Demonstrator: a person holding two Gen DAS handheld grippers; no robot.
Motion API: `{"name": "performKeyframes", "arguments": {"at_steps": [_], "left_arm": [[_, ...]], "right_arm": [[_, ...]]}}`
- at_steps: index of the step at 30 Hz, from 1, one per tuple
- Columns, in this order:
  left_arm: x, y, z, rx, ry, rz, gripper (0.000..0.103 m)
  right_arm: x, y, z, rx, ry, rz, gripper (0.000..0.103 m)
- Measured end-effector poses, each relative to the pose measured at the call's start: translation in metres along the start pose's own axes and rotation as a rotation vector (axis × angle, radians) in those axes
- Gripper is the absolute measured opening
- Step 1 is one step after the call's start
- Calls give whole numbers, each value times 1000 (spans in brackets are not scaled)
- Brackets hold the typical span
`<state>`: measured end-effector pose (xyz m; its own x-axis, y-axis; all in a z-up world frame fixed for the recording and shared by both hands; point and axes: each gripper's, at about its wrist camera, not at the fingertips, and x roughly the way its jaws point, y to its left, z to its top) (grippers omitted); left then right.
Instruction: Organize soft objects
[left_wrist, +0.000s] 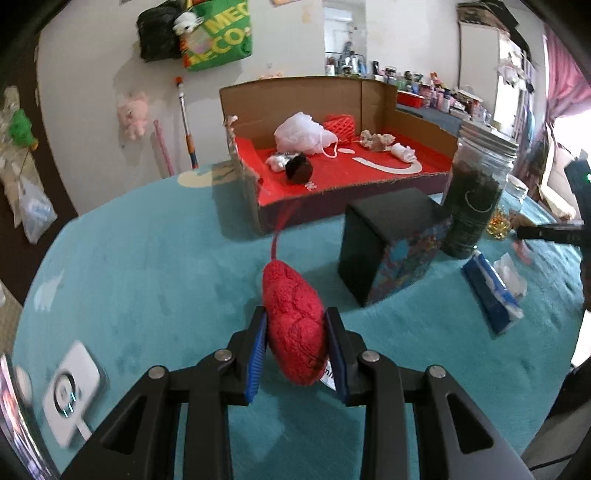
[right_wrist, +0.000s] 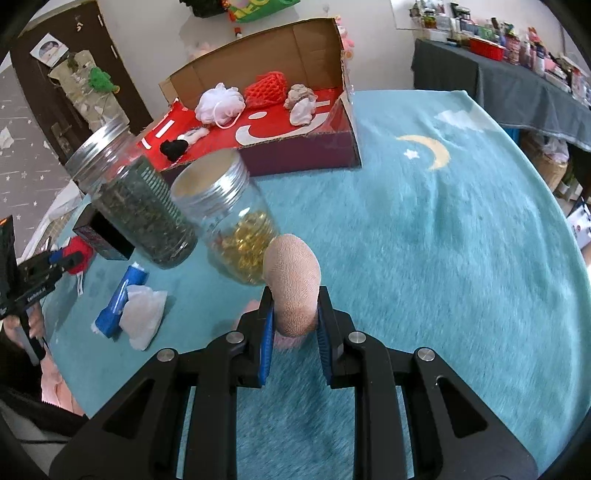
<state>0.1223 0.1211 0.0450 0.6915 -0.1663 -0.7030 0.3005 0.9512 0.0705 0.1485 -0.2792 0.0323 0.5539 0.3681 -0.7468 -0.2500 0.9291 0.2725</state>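
Note:
My left gripper (left_wrist: 296, 325) is shut on a red fuzzy plush (left_wrist: 293, 317) with a red cord, held above the teal blanket. It also shows in the right wrist view (right_wrist: 75, 254), at the far left. My right gripper (right_wrist: 294, 308) is shut on a beige rolled sock (right_wrist: 293, 284), held just above the blanket. The cardboard box (left_wrist: 295, 92) with a red floor stands at the back; it also shows in the right wrist view (right_wrist: 295, 37). In it lie a white mesh puff (left_wrist: 304, 133), a red knit piece (left_wrist: 341, 125), a black soft ball (left_wrist: 299, 168) and small beige and white soft items.
A black box with a colourful side (left_wrist: 388, 243) and a jar of dark green matter (left_wrist: 476, 195) stand right of the plush. A jar with yellow pieces (right_wrist: 229, 221) stands by the sock. A blue tissue pack (right_wrist: 118, 299) lies on the blanket. A white device (left_wrist: 72, 387) lies at front left.

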Motion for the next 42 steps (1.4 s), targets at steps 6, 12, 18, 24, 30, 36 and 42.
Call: {"name": "performKeyframes", "arguments": {"at_steps": [6,12,18,24,30,36,42], "left_arm": [[6,8,16,54,-4,-38,32],[13,10,30,113,-14,-74,32],[18,12,38,140,-19,-105,32],[18,11,45,178,-30,-135,32],[16,10,54,220,-43,-174,32],[20,13,68,235,-43,-178,32],[21,13,86,219,-56,-217,33]], "right_arm": [[7,-9,21,-37,12,26,19],[14,-13,35,-80,26,62,19],[17,-12,44,-115,35,72,19],[19,-12,52,-145,43,81,19],[18,-18,61,-166,46,93,19],[18,-22,75,-184,41,121,19],[19,-15,93,-216,35,127,19]]}}
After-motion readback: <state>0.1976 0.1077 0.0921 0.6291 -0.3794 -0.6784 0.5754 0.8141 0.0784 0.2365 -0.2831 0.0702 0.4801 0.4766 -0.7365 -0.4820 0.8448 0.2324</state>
